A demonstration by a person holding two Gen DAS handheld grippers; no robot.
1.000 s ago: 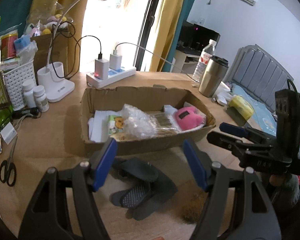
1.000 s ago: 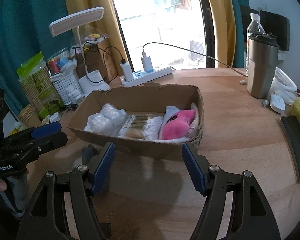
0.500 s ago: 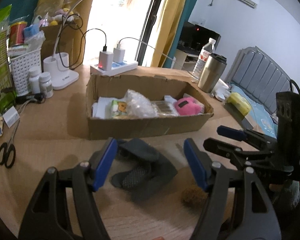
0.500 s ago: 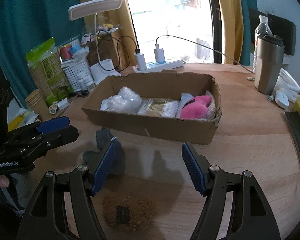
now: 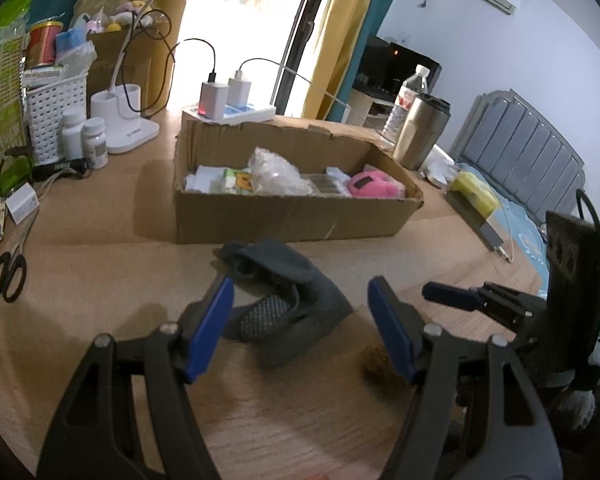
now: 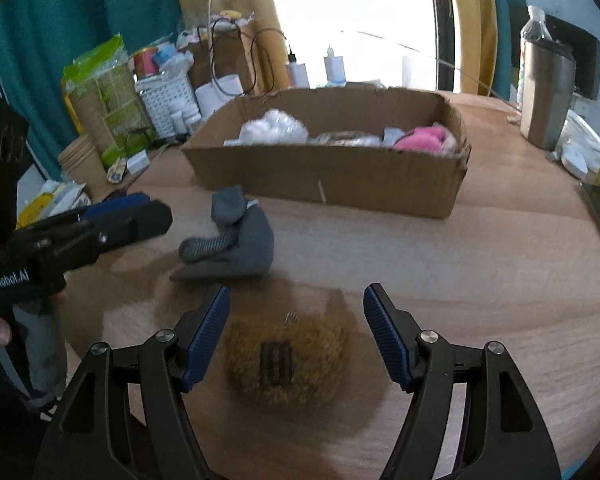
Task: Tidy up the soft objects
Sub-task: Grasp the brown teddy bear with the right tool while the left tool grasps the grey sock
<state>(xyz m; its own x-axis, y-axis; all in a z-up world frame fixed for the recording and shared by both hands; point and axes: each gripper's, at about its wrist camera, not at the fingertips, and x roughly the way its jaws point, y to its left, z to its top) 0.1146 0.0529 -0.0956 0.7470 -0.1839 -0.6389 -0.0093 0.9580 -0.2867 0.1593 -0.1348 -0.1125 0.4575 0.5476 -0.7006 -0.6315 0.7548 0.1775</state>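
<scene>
A pair of grey socks (image 5: 284,300) lies on the wooden table in front of an open cardboard box (image 5: 292,216). The box holds a pink plush (image 5: 370,186), a clear plastic bag (image 5: 276,172) and packets. My left gripper (image 5: 300,324) is open and empty, just short of the socks. A brown furry pad (image 6: 286,360) with a dark label lies between the open fingers of my right gripper (image 6: 296,332), below them. The socks (image 6: 236,240) and the box (image 6: 340,172) also show in the right wrist view, with the left gripper (image 6: 112,220) at the left.
Scissors (image 5: 8,276) lie at the table's left edge. A white basket (image 5: 54,108), pill bottles (image 5: 86,140), a lamp base (image 5: 126,124) and a power strip (image 5: 228,112) stand behind the box. A steel tumbler (image 5: 420,132) and a yellow sponge (image 5: 472,196) are to the right.
Both grippers have drawn back from the box and lowered toward the table. The socks and the brown furry pad have come into close view; the pad now lies between the right fingers.
</scene>
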